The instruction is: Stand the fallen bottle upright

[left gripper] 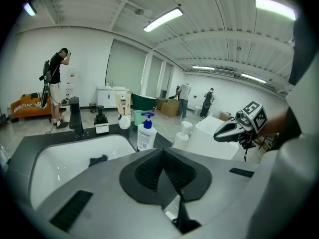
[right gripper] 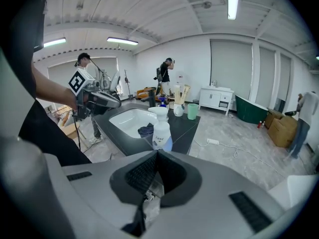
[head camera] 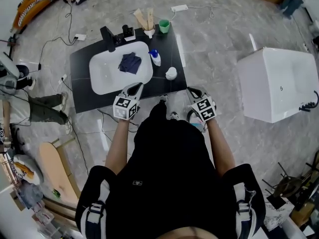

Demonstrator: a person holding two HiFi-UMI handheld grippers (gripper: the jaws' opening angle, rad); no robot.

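Observation:
Two pump bottles stand upright on the black counter [head camera: 169,44], to the right of the white sink [head camera: 102,68]. One is white with a blue pump [head camera: 155,57] [left gripper: 146,133]. The other is all white [head camera: 171,73] [right gripper: 161,129] and stands nearer the front edge. My left gripper [head camera: 135,87] [left gripper: 162,151] hovers over the sink's front rim, its jaws shut with nothing between them. My right gripper [head camera: 193,90] [right gripper: 156,154] sits off the counter's front right corner, also shut and empty. Neither touches a bottle.
A dark blue cloth [head camera: 130,62] lies in the sink. At the back stand a black faucet [head camera: 108,38], a small dispenser [head camera: 128,32], a holder with wooden pieces [head camera: 146,21] and a green cup [head camera: 164,26]. A white tub [head camera: 276,81] sits on the floor to the right. People stand farther back.

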